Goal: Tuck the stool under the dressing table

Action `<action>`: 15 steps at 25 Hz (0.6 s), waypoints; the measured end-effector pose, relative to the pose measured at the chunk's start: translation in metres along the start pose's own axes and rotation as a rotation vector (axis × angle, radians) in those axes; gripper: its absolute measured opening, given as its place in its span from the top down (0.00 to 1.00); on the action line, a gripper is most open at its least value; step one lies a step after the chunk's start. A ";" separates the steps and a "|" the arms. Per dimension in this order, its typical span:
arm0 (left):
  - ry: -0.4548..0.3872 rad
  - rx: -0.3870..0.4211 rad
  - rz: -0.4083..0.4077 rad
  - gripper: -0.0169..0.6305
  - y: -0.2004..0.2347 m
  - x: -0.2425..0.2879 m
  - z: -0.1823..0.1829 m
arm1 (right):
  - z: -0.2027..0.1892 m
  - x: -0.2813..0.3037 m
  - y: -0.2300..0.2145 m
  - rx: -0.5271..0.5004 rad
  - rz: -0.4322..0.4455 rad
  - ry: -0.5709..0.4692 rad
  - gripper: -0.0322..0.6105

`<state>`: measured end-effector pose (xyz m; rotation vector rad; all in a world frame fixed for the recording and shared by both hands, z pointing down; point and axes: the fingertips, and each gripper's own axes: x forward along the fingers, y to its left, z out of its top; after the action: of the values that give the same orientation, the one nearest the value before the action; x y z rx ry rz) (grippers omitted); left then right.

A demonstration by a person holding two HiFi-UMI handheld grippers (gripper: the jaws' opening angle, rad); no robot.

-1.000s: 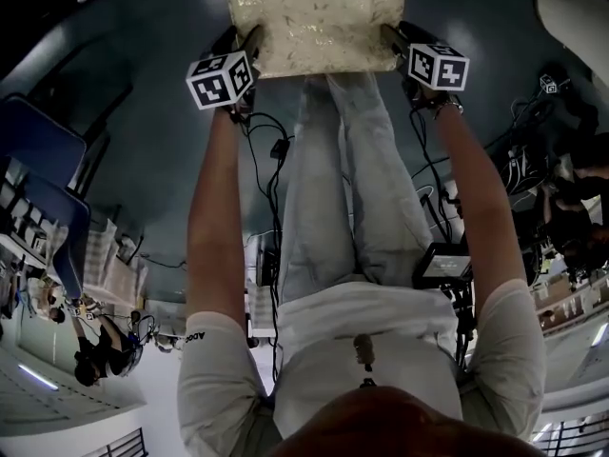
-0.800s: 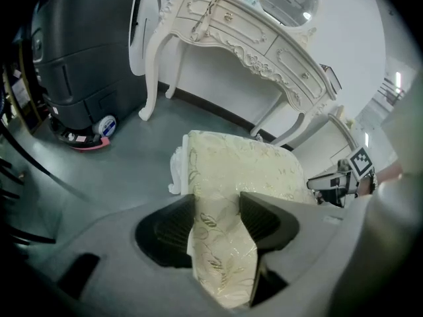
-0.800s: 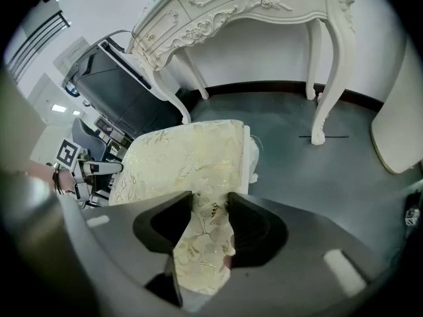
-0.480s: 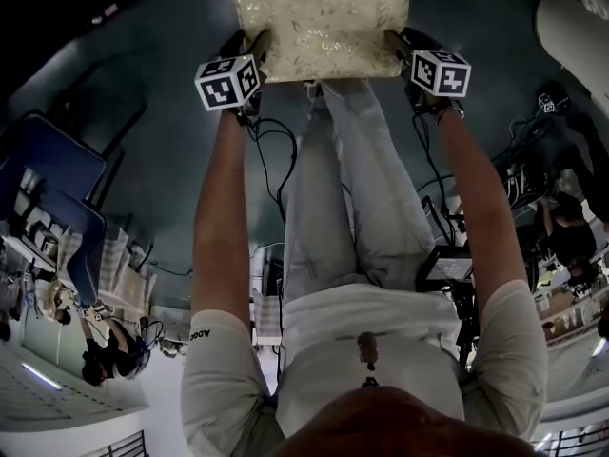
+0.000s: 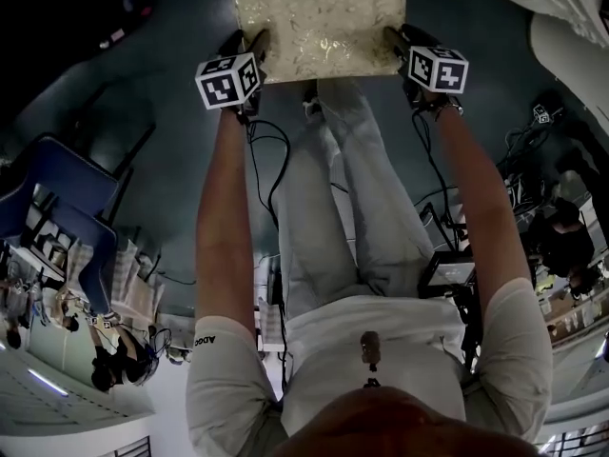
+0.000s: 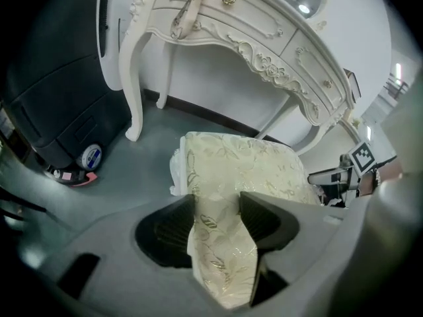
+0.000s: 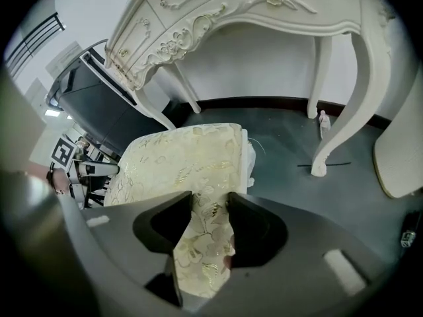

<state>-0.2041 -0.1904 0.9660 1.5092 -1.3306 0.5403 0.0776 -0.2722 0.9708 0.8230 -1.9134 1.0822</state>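
Left hand-held gripper [image 6: 215,207] is clamped on the padded edge of the stool [image 5: 319,22], and the right hand-held gripper [image 7: 210,207] is pinching the opposite edge the same way, so the seat hangs between the two with gold-patterned fabric bunched in both sets of jaws. The stool is out in front of the dressing table [image 6: 251,32], short of the gap between its legs and not under it yet. The main worry is the hold: it's soft upholstery, not frame, so if one side pulls harder the cushion could squish or slide out and the stool would twist. I can't see the stool's own legs (the seat hides them), so lining them up with the gap is guesswork, and a skewed approach could knock the dressing table's curved front leg [image 6: 132,78]. There's also a small white bottle-like thing [image 7: 323,123] on the floor just beside the dressing table's other front leg [image 7: 344,98], which could get tipped, and a black case [image 6: 66,111] crowds the table's far side.
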 end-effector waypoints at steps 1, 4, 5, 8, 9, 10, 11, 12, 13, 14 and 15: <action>-0.002 0.001 -0.004 0.62 0.001 0.003 0.008 | 0.010 0.003 -0.002 -0.004 -0.005 -0.005 0.66; -0.011 -0.003 0.001 0.62 0.000 0.008 0.025 | 0.034 0.007 -0.010 -0.006 -0.016 -0.014 0.66; -0.011 0.002 0.011 0.63 -0.001 0.010 0.028 | 0.037 0.009 -0.012 0.000 -0.018 -0.013 0.67; -0.022 0.016 0.011 0.63 0.001 0.017 0.043 | 0.049 0.012 -0.017 0.007 -0.063 -0.033 0.67; -0.029 0.022 0.002 0.63 0.002 0.019 0.048 | 0.055 0.012 -0.017 0.007 -0.080 -0.041 0.67; -0.036 0.028 -0.007 0.63 0.004 0.020 0.053 | 0.060 0.012 -0.016 0.006 -0.091 -0.048 0.68; -0.039 0.036 -0.015 0.63 0.005 0.021 0.057 | 0.064 0.013 -0.014 0.006 -0.099 -0.054 0.68; -0.040 0.045 -0.022 0.63 0.007 0.022 0.062 | 0.066 0.013 -0.013 0.010 -0.108 -0.059 0.69; -0.038 0.057 -0.031 0.63 0.008 0.024 0.066 | 0.068 0.013 -0.012 0.020 -0.120 -0.065 0.69; -0.031 0.072 -0.039 0.63 0.009 0.026 0.070 | 0.068 0.012 -0.011 0.037 -0.135 -0.071 0.69; -0.023 0.088 -0.046 0.63 0.010 0.028 0.075 | 0.069 0.012 -0.011 0.057 -0.151 -0.077 0.69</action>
<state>-0.2258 -0.2684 0.9640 1.6188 -1.3012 0.5597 0.0594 -0.3398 0.9623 1.0370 -1.8577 1.0302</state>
